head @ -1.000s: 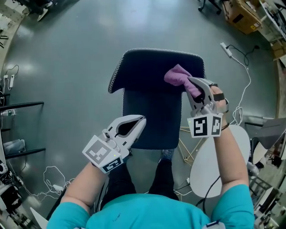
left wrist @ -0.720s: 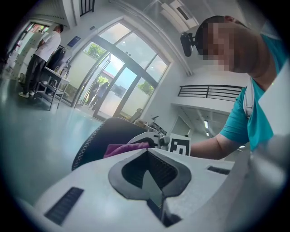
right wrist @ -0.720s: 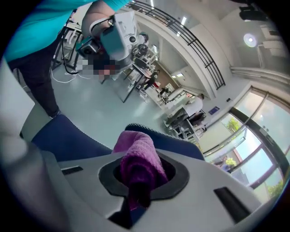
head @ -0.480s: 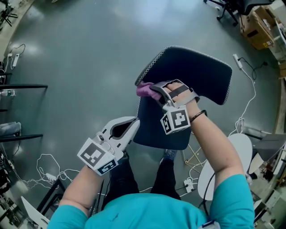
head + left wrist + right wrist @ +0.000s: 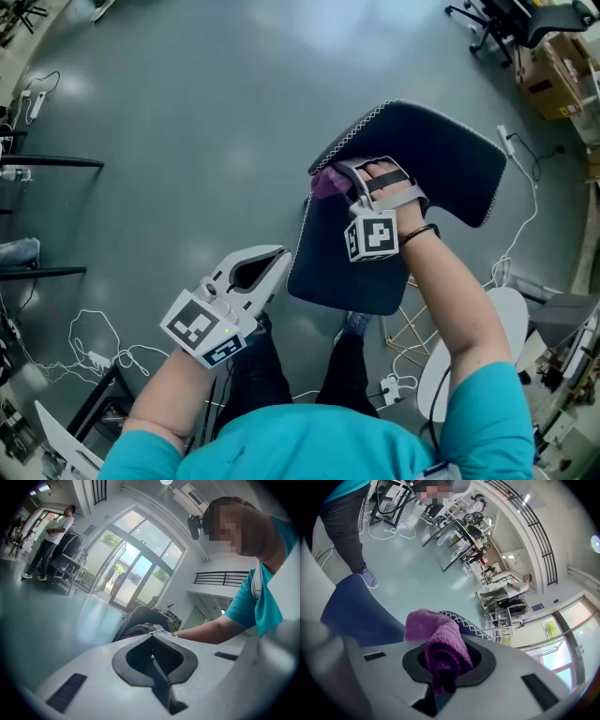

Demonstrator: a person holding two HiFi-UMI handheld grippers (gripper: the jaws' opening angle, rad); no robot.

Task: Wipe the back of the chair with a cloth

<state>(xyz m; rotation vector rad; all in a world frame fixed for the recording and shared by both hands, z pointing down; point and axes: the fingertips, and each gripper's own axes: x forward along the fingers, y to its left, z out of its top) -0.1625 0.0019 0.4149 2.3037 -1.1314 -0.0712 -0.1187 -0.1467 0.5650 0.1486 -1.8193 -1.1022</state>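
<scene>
A dark blue chair (image 5: 441, 159) with white edge stitching stands in front of me, its seat (image 5: 337, 272) nearer and its back further off. My right gripper (image 5: 336, 178) is shut on a purple cloth (image 5: 325, 183), pressed at the left edge of the chair's back. In the right gripper view the purple cloth (image 5: 440, 641) bulges from between the jaws against the blue chair (image 5: 351, 606). My left gripper (image 5: 278, 261) hangs just left of the seat, shut and holding nothing. In the left gripper view the chair back (image 5: 136, 618) shows beyond the closed jaws.
Grey floor lies all around. Cables (image 5: 89, 342) trail at the lower left and a white cable with a power strip (image 5: 514, 150) at the right. A white round table (image 5: 469, 356) stands at the lower right. Black shelf rails (image 5: 47, 161) sit at the left, and boxes (image 5: 553, 89) at the top right.
My right gripper has swept the purple cloth from the right part of the chair's back to its left edge. The chair appears turned in view. The left gripper has barely moved.
</scene>
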